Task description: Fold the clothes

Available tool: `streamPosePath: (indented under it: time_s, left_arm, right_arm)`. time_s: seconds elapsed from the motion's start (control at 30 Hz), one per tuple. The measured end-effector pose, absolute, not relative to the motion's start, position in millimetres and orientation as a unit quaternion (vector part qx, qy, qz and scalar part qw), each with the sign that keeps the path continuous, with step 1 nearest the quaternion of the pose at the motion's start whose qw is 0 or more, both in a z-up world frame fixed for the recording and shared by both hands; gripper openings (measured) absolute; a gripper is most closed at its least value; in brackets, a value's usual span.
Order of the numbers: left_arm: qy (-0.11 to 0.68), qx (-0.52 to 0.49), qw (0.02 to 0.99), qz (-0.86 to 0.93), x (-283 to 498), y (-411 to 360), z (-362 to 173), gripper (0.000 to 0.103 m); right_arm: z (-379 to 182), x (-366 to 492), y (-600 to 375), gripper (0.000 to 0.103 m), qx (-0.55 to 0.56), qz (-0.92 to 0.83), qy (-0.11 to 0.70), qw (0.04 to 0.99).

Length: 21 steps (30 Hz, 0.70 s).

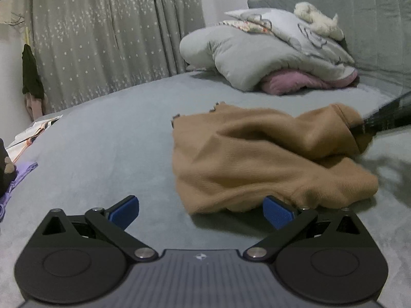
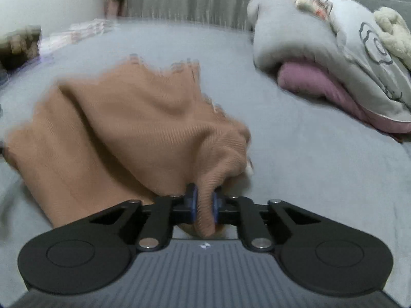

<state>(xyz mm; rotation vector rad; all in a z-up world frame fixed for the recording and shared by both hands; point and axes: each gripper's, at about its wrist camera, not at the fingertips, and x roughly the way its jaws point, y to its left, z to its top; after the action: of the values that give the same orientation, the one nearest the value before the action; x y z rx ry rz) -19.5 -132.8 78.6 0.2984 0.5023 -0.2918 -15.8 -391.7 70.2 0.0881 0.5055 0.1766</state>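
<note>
Presently, from the left wrist view, the left gripper (image 1: 201, 211) is seen with its blue pads spread wide and nothing between them; the near hem of the tan knit garment (image 1: 257, 159) lies just beyond the right-hand pad, apparently untouched. The garment is spread in a rumpled heap on the grey bed sheet (image 1: 102, 154), well apart from the bundle of bedding (image 1: 259, 54) at the head of the bed. At the garment's far right corner, a bunched end is drawn up toward the right gripper (image 1: 370, 125), entering from the frame edge.

From the right wrist view, the right gripper (image 2: 204, 204) is shown clamped on a narrow fold of the tan knit garment (image 2: 123, 118), the cloth pinched between both pads and trailing away over the bed sheet (image 2: 295, 154).

For the step to be done well, the free near corner should probably be taken by the left tongs before any lift, so that one edge is held taut between two points. A single-corner pull is likely to drag the heap rather than straighten it. The garment should be laid flat first, then folded.
</note>
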Motion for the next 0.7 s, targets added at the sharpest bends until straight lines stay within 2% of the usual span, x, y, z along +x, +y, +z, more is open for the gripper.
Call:
streamPosePath:
  time_s: [0.1, 0.23, 0.33, 0.53, 0.63, 0.7]
  left_arm:
    - [0.222, 0.144, 0.945, -0.193, -40.6, -105.1, 112.0, 0.102]
    - [0.182, 0.173, 0.935, -0.249, -82.8, -99.2, 110.2, 0.102]
    - [0.138, 0.225, 0.925, -0.272, -96.8, -131.4, 112.3, 0.102]
    - [0.14, 0.159, 0.926, -0.311, -108.0, -130.7, 120.0, 0.102]
    - [0.137, 0.185, 0.923, -0.308, -119.3, -139.0, 108.7, 0.102]
    - [0.14, 0.187, 0.923, -0.305, -125.6, -136.2, 102.9, 0.102]
  right_arm:
    - [121.3, -48.0, -391.1, 0.011, 0.103, 0.101, 0.135, 0.98]
    - [163.2, -71.7, -376.3, 0.01, 0.114, 0.119, 0.058, 0.985]
    - [188.2, -63.8, -340.9, 0.01, 0.083, 0.155, 0.055, 0.983]
    - [177.7, -51.9, -260.3, 0.01, 0.041, 0.24, 0.106, 0.964]
    - [176.2, -44.6, -250.0, 0.01, 0.065, 0.287, 0.131, 0.947]
    - [171.0, -42.0, -232.8, 0.016, 0.054, 0.35, 0.16, 0.922]
